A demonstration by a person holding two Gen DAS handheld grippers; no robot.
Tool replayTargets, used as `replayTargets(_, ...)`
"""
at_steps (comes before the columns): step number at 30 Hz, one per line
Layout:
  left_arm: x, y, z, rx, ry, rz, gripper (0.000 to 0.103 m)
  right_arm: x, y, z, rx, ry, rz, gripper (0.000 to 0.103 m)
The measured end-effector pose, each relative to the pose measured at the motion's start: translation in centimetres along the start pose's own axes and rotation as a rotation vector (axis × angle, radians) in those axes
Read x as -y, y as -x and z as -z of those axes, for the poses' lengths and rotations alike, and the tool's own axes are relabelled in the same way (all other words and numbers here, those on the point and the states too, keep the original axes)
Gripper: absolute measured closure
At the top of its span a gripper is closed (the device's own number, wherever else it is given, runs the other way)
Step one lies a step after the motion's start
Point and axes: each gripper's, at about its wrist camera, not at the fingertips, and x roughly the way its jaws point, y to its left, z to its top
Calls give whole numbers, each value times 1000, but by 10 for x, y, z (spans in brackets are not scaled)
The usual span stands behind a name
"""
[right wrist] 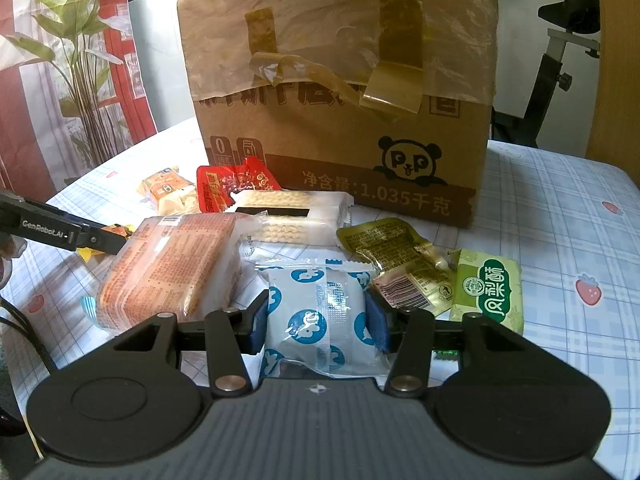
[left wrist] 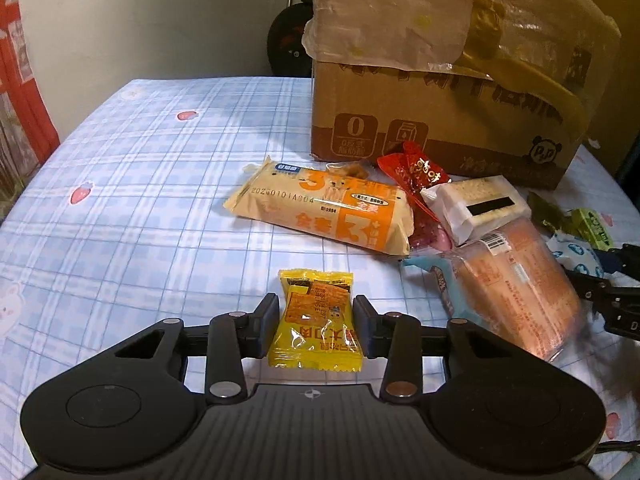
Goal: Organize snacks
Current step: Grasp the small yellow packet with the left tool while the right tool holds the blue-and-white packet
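Stretching wide at 9 o'clock, checked tablecloth lies bare; cardboard box walls off 1 o'clock. Left gripper clamps crinkly yellow snack packet just above cloth. Right gripper squeezes glossy blue-and-white sachet amid snack pile before box, orange-printed pack at 10 o'clock.

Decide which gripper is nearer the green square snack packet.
Right. The right gripper grips a white-and-blue packet just left of the green square snack packet; the left gripper, gripping a yellow packet, sits beyond the pile.
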Motion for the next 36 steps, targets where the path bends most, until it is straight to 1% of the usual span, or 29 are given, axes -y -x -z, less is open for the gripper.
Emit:
replayTargets(3,2,-1,0,6,-20,-6,60,0,0,0,-1,0,3,52)
replayTargets(13,1,-2,2,14,-30,2,60,-1,0,1,-1,2,6,52)
replayTargets(24,2,-3,0,3,-41,2,61,-1,1,1,-1,2,6,52)
replayTargets(26,0,-2,-1,0,-40,4,66,-1,1,0,-4,2,5,52)
replayTargets(28,-4,-1,-2,-10,-20,28,68,-2,1,-1,-10,7,9,52)
replayTargets(30,-9,4,-2,6,3,44,68,-3,2,-1,-16,16,14,53)
replayTargets(32,-11,12,-2,31,8,35,68,-4,3,-1,-13,18,16,54)
replayTargets(36,-14,28,-8,79,20,45,68,-4,8,-2,2,24,33,54)
